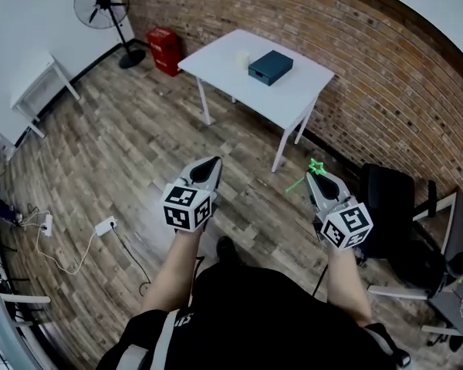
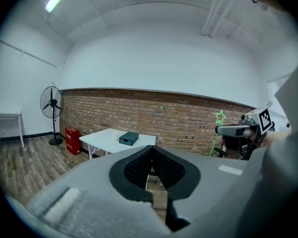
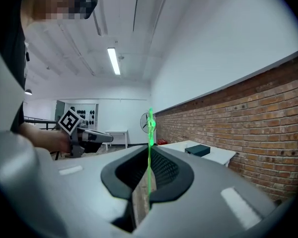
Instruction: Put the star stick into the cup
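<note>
- A round black fan (image 1: pixel 102 5) with a wire cage stands on a thin pole at the far left, beside a smooth white wall.
- Just right of it, a blocky red box (image 1: pixel 164 50) sits on the floor against the brick wall (image 1: pixel 370 60).
- The floor (image 1: pixel 139 145) is grey-brown wood planks. A white power strip (image 1: pixel 106 226) with a thin cord lies on it at the near left.
- The left gripper (image 1: pixel 213 162) is grey and tapers to a point, with a cube of black-and-white squares at its back. Its ribbed black pads (image 2: pixel 139 168) are closed together, with nothing between them.
- A white table (image 1: pixel 216 56) with a flat rectangular top and thin legs stands at the far middle, in front of the rough red-brown brick.
- On the table stands a small pale cup (image 1: pixel 243 55). Just to its right lies a flat, dark teal box (image 1: pixel 270 66).
- The right gripper (image 1: pixel 318 174) is the same grey shape, at the near right. Its jaws are clamped on the star stick (image 1: pixel 316 166), a thin bright-green rod topped by an open star outline.
- The star pokes out past the jaw tips. The stick is well apart from the cup, above the floor rather than the table.
- A black chair (image 1: pixel 393 206) stands at the right, near the wall.
</note>
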Demonstrator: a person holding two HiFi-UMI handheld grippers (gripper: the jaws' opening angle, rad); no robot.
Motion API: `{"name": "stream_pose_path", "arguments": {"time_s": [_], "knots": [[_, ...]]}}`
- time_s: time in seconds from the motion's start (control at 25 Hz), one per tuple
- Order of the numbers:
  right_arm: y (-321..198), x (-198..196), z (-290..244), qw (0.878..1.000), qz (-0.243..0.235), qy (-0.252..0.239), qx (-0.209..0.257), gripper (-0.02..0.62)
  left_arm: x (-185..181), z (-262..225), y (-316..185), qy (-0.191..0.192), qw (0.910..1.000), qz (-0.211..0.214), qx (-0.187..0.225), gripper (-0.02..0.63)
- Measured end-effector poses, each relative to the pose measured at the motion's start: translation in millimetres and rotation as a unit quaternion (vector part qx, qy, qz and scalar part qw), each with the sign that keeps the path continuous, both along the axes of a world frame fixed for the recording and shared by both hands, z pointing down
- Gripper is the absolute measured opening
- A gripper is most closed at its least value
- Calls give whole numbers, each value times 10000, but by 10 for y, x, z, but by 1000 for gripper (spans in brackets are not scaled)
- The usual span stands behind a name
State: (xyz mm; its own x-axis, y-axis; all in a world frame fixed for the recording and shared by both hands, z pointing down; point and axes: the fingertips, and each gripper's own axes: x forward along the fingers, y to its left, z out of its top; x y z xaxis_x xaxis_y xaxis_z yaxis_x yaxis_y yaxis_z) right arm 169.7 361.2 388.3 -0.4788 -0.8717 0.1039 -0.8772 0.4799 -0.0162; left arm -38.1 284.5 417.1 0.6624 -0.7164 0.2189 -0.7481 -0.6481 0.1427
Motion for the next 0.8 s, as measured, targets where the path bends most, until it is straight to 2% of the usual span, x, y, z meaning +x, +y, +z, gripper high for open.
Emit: {"name": "stream_pose_path", "arguments": {"time_s": [0.44, 0.8], "knots": [[-1238, -749, 69, 9995, -193, 4, -269, 15, -762, 139, -1227, 168, 9994, -203, -212, 6], [-1768, -1159, 43, 9988, -379, 63, -289, 15, -1131, 192, -1631, 223, 9990, -269, -273, 6]]}}
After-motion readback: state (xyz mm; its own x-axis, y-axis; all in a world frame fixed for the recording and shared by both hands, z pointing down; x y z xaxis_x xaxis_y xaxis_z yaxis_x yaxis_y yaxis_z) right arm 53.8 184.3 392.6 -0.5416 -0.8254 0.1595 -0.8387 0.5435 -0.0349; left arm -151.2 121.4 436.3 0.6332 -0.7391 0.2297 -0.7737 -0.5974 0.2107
